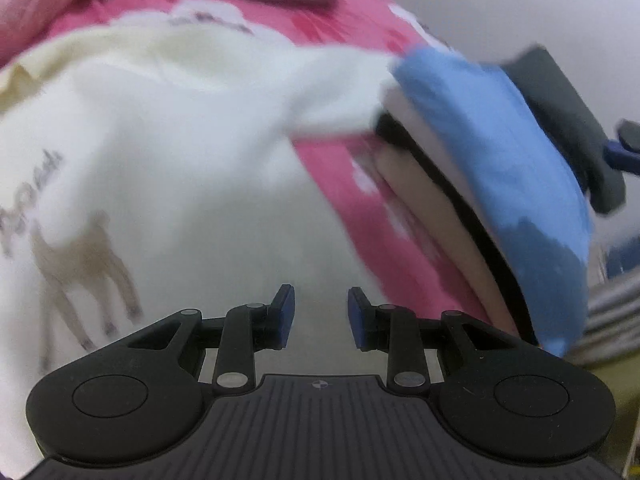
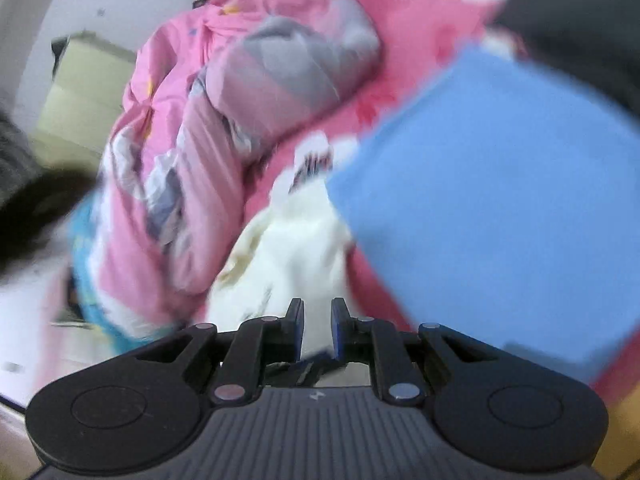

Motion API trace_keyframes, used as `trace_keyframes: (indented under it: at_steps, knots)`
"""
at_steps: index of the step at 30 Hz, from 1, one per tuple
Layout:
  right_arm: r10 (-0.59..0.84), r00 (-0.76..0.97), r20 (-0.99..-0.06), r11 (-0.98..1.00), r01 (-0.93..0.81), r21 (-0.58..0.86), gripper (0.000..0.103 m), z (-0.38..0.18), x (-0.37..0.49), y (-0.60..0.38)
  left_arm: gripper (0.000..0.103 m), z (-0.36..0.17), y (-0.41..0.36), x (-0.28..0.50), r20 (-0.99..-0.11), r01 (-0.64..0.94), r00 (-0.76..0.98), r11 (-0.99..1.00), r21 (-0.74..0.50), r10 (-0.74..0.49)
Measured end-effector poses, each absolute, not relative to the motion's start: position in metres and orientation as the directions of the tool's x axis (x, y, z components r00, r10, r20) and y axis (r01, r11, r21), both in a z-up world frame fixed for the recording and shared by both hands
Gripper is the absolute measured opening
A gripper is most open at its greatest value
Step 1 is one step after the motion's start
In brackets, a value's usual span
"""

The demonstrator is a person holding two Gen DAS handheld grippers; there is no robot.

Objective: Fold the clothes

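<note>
Spread on pink printed bedsheet [image 1: 328, 32]: white deer-print garment [image 1: 180, 152]. At right edge: stacked folded clothes, blue on top [image 1: 492, 152]. Left gripper [image 1: 321, 316] released, empty; right gripper [image 2: 318, 330] gap narrow, grip unclear.

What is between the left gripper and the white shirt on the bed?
Nothing visible. The left gripper hangs over the white shirt, with only bare cloth showing in the gap between its fingers. The folded stack with the blue top lies off to the right, not in the way.
</note>
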State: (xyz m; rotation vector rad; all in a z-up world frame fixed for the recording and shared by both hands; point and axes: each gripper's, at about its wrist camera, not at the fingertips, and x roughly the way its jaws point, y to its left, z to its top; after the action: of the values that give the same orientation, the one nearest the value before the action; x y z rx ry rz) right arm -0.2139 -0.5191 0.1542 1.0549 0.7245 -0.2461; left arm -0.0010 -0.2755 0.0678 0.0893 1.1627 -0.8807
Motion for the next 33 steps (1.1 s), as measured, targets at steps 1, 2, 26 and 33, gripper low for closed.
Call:
trace_keyframes:
  at_steps: [1, 2, 26, 33]
  knots:
    - [0.135, 0.734, -0.665, 0.512, 0.523, 0.681, 0.016, 0.156, -0.200, -0.523, 0.029, 0.071, -0.273, 0.007, -0.818, 0.639, 0.130, 0.678, -0.364, -0.561]
    - [0.123, 0.722, -0.680, 0.524, 0.535, 0.663, 0.016, 0.157, -0.182, -0.527, 0.029, 0.074, -0.271, 0.015, -0.812, 0.636, 0.146, 0.682, -0.361, -0.565]
    - [0.236, 0.318, -0.918, 0.547, 0.738, 0.396, 0.023, 0.007, -0.021, -0.449, 0.029, 0.065, -0.283, 0.088, -0.724, 0.754, 0.053, 0.503, -0.422, -0.688]
    - [0.209, 0.320, -0.924, 0.538, 0.752, 0.382, 0.024, 0.018, -0.103, -0.411, 0.033, 0.066, -0.357, 0.076, -0.801, 0.906, 0.019, 0.349, -0.240, -0.599]
